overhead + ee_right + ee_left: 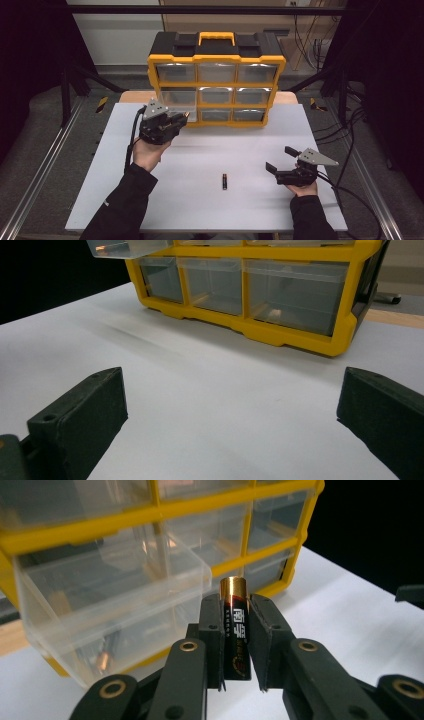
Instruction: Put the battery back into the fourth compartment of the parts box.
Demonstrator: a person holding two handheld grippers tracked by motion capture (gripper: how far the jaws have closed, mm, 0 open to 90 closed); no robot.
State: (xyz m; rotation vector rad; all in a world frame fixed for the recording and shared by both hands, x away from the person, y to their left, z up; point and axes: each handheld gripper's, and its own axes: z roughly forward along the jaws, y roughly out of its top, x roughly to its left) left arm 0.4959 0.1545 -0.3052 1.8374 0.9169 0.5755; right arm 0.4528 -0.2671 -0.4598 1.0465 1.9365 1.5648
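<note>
Left gripper (236, 640) is clamped tight on an AA battery (236, 630), black body with a gold cap, standing upright between the pads in the centre of the left gripper view. The gold end pokes up just above the fingertips. Right behind it, filling the left half of that frame, a clear plastic drawer (110, 605) juts out of the yellow organizer (150, 517); the battery sits just in front of the drawer's right corner, and I cannot tell whether it touches. Something small and coppery glints inside the drawer, too blurred to name.

From the high view, the left gripper (175, 120) is at centre left, held up close against the organizer's (216, 85) lower left drawers, with the hand (147, 152) below it.

Over at lower right of the high view, the right gripper (280, 160) rests low over the white table (200, 150), jaws spread wide with nothing between them; in the right gripper view its two black fingers (80, 415) frame bare tabletop, the organizer (260, 330) across the top.

A second battery (224, 181) lies flat on the table, lower centre of the high view, between the two hands and well apart from both.
</note>
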